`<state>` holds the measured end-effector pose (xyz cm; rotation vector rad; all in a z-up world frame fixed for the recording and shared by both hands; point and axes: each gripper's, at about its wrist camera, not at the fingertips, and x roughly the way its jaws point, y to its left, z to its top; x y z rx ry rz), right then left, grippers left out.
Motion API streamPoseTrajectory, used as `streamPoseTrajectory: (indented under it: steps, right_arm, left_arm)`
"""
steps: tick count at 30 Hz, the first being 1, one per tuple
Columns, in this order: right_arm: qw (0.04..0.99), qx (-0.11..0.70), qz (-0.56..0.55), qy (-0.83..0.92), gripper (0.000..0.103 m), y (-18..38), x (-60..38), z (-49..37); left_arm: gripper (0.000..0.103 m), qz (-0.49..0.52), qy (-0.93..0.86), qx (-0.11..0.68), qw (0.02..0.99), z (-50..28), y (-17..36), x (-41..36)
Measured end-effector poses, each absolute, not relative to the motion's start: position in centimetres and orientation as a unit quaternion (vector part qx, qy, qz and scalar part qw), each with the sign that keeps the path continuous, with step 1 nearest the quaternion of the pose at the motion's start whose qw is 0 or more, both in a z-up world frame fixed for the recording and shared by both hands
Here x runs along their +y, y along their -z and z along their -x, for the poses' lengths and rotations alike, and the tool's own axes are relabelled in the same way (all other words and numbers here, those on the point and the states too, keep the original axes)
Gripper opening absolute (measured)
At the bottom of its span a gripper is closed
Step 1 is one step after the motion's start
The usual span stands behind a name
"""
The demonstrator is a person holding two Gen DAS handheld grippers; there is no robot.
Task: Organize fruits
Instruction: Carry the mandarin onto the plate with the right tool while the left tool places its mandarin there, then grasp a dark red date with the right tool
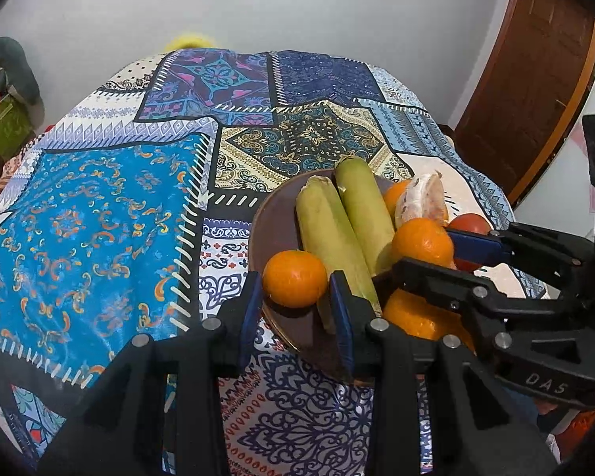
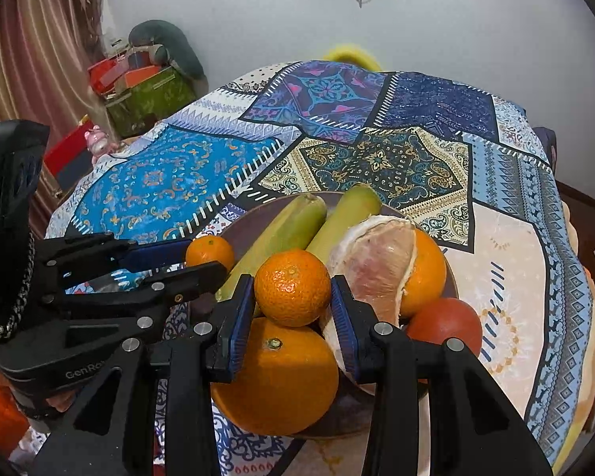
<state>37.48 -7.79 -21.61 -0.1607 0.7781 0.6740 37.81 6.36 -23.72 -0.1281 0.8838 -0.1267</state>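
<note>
Left fingers (image 1: 253, 305) pinch a small mandarin (image 1: 295, 277); right fingers (image 2: 240, 309) clasp another mandarin (image 2: 292, 286), both narrowly parted, over the brown plate (image 1: 273, 222) of glossy fruit.

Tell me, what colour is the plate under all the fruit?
Dark brown plate; the left wrist view shows it best.

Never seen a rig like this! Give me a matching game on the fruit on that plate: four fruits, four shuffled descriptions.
Fruits:
1. bananas
2. tomato
3. pomelo piece
4. big orange

Descriptions:
a. red
b. peeled, pale pink
c. green, lying side by side
d. orange, the largest round fruit

Pairs: 1-c, 2-a, 3-b, 4-d
</note>
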Motion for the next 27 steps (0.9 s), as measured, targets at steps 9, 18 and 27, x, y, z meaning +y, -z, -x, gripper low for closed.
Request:
streamPoseTrajectory:
  steps: [9, 18, 27]
  right_arm:
    - [0.876, 0.358, 0.078, -0.315, 0.047, 20.6, -8.6, -36.5]
    - [0.884, 0.338, 0.094, -0.309, 0.047, 18.1, -9.8, -33.1]
    - [0.889, 0.329, 0.094, -0.304, 0.047, 16.4, -11.2, -28.9]
  left_arm:
    - [0.039, 0.046, 0.062, 0.419, 0.905, -36.1, 22.3, 6.0]
    - [0.039, 0.034, 0.053, 0.397, 0.916, -31.3, 18.7, 5.8]
    - [0.055, 0.015, 0.048, 0.384, 0.922, -26.2, 16.2, 5.1]
